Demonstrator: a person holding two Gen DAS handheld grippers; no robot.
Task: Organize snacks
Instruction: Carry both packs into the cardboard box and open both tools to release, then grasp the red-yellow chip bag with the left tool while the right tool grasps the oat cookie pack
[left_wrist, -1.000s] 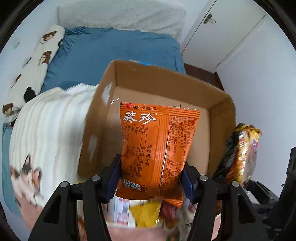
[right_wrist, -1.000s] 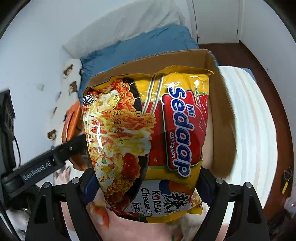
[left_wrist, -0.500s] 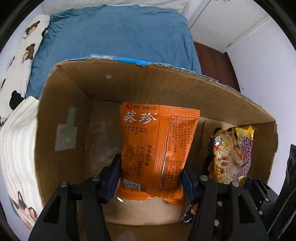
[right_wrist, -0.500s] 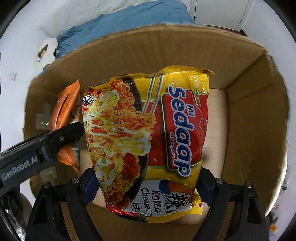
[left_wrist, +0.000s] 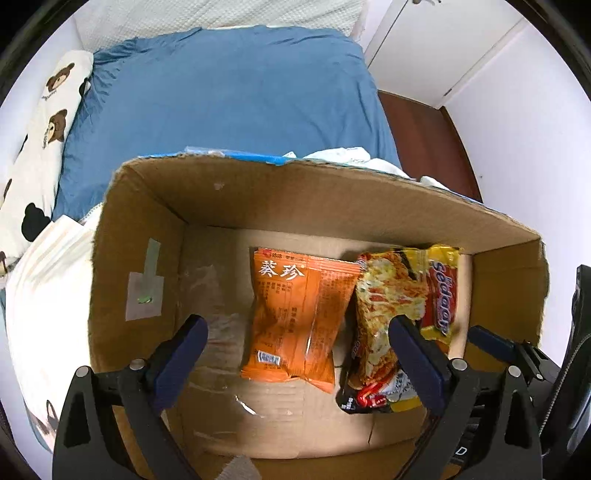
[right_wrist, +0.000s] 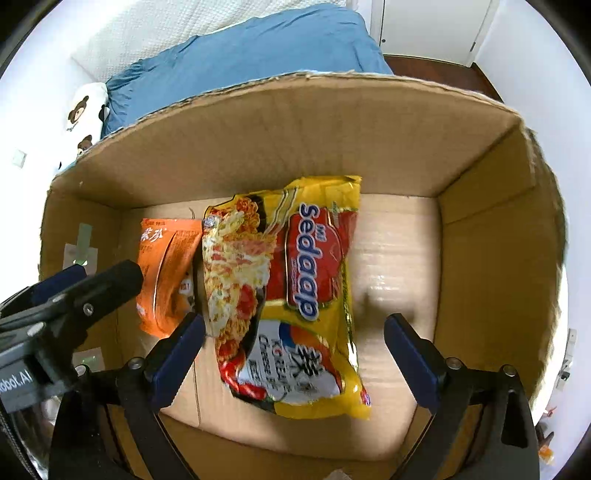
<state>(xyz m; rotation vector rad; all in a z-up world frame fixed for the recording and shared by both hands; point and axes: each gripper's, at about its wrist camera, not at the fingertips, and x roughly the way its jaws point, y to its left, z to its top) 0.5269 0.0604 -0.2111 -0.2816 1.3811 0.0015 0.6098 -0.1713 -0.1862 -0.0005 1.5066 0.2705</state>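
Both snacks are down on the floor of the cardboard box (left_wrist: 332, 206) now. The orange packet (left_wrist: 301, 317) lies flat about mid-box, and the yellow noodle pack (right_wrist: 295, 295) sits right next to it on the right, edges touching or a bit overlapped, hard to tell which. The left gripper (left_wrist: 306, 358) hangs over the near edge with its jaws spread wide, holding nothing. Same deal with the right gripper (right_wrist: 295, 354): wide apart, nothing in it, above the noodle pack. The box rests on a bed with a blue blanket (left_wrist: 229, 92) beyond its far wall.
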